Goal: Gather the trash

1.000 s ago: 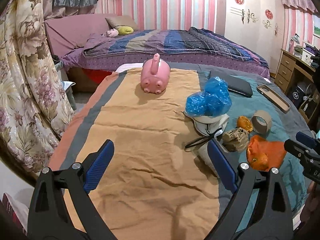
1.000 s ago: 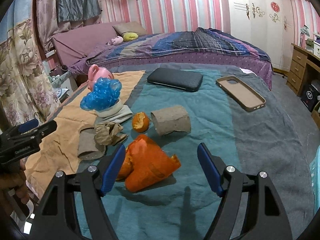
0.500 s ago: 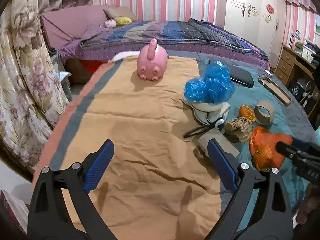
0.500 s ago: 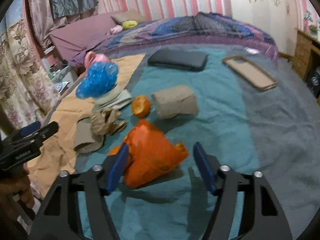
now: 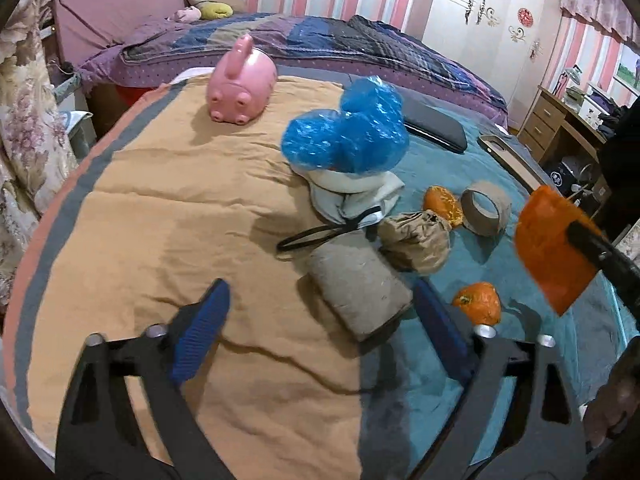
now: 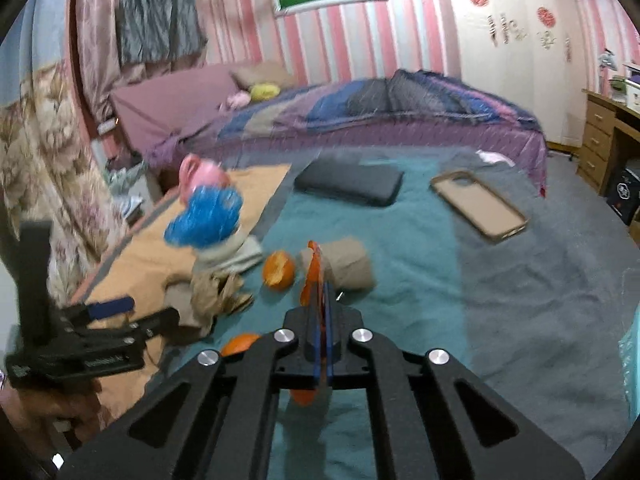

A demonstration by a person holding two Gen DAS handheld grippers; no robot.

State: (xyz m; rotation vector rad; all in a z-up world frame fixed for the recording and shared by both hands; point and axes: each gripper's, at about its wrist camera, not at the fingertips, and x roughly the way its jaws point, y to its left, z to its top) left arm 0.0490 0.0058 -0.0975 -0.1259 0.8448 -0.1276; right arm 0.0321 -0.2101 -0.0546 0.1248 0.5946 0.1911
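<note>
My right gripper [image 6: 321,304] is shut on an orange plastic bag [image 6: 310,276] and holds it above the bed; the bag also shows in the left wrist view [image 5: 554,248]. An orange peel [image 5: 478,306] lies where the bag lay. My left gripper [image 5: 320,320] is open and empty over a flat grey cardboard piece [image 5: 360,280]. Near it lie crumpled brown paper [image 5: 416,236], another orange peel [image 5: 440,204], a cardboard tape roll [image 5: 486,210], a blue plastic bag [image 5: 348,136] and white cloth [image 5: 352,196].
A pink piggy bank [image 5: 242,82] stands at the far end of the tan blanket [image 5: 160,208]. A dark case [image 6: 348,182] and a phone case [image 6: 478,204] lie on the teal blanket [image 6: 420,280]. A second bed [image 6: 360,108] and a wooden desk [image 6: 608,128] are behind.
My right gripper has shut on the orange bag and lifted it, uncovering a peel. My left gripper has moved right and closer to the grey cardboard piece.
</note>
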